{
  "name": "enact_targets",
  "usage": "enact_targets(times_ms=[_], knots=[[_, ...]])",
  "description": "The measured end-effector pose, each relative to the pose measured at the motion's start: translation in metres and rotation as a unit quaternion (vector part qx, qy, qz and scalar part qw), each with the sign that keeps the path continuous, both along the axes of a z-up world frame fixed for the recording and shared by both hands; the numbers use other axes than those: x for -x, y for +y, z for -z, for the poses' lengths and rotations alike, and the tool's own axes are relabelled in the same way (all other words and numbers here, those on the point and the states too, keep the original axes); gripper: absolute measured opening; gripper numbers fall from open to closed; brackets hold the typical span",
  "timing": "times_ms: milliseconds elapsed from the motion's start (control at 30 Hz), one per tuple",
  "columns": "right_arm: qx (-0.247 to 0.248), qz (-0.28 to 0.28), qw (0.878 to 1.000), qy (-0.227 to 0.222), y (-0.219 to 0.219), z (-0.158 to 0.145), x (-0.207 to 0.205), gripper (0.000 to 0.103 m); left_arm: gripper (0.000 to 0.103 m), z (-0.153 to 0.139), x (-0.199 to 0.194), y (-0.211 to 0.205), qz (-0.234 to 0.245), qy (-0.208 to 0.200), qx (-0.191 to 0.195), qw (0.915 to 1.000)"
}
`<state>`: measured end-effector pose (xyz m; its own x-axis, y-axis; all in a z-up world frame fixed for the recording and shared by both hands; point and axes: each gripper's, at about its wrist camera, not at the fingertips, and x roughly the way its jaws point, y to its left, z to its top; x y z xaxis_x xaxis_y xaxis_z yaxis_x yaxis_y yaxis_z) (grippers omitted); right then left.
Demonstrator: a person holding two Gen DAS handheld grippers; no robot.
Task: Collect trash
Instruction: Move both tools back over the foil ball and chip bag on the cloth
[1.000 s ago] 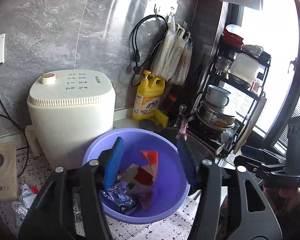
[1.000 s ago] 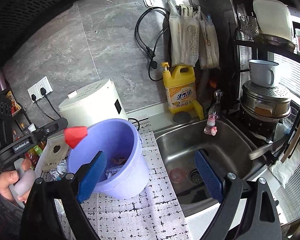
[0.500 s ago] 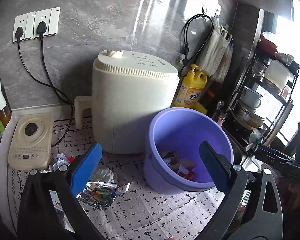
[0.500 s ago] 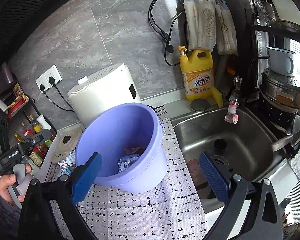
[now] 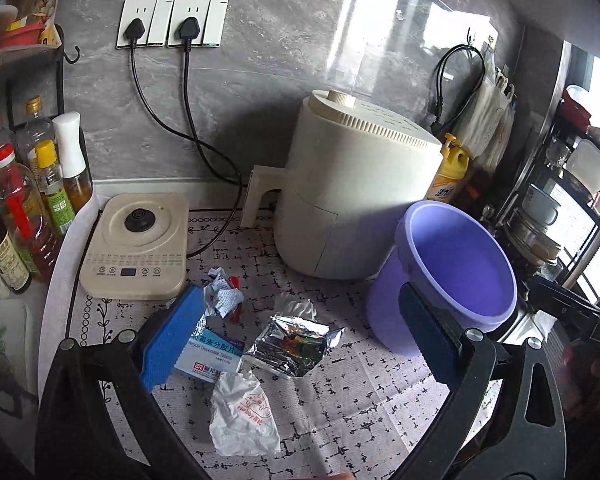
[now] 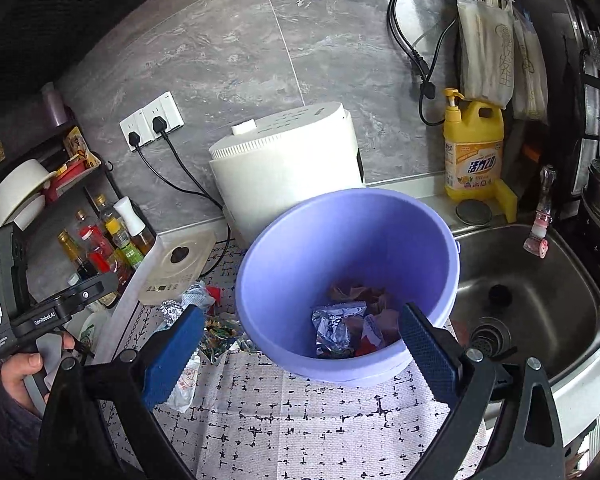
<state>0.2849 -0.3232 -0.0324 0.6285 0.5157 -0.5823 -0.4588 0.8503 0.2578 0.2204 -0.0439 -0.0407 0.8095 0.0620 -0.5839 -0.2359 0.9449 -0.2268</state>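
Partly done: several wrappers [image 6: 342, 330] lie in the purple bucket [image 6: 284, 248]; a foil packet [image 5: 294, 346], medicine box [image 5: 212, 354] and perhaps three crumpled wrappers remain on the bench [image 5: 340, 420]. Left gripper [image 5: 300, 340] and right gripper [image 6: 300, 356] gape wide, empty.

One round lilac plastic bucket [image 5: 456, 280]; one cream air fryer [image 5: 356, 200]; one cream induction base [image 5: 138, 246]; one yellow detergent bottle [image 6: 474, 148]. Two black plugs [image 5: 162, 28] in wall sockets. Loose wrappers on the tabletop: one silver foil pouch [image 5: 296, 344], one white crumpled wrapper [image 5: 244, 416], one blue-and-white medicine box [image 5: 214, 356].
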Motion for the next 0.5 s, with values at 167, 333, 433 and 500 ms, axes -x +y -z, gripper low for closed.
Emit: enact_targets(times_ms=[167, 333, 433, 500], knots=[[0.007, -0.022, 1.000, 0.004, 0.032, 0.003, 0.013, 0.095, 0.097, 0.009, 0.020, 0.026, -0.019, 0.007, 0.007, 0.9998], [0.020, -0.043, 0.999, 0.006, 0.064, 0.006, 0.025, 0.095, 0.097, 0.017, 0.036, 0.045, -0.026, 0.012, 0.010, 0.9995], [0.025, -0.056, 0.998, 0.014, 0.082, 0.011, 0.032, 0.094, 0.097, 0.023, 0.043, 0.055, -0.027, 0.021, 0.004, 0.9994], [0.032, -0.064, 0.997, 0.017, 0.095, 0.016, 0.036, 0.092, 0.097, 0.028, 0.047, 0.062, -0.027, 0.027, 0.007, 0.9993]])
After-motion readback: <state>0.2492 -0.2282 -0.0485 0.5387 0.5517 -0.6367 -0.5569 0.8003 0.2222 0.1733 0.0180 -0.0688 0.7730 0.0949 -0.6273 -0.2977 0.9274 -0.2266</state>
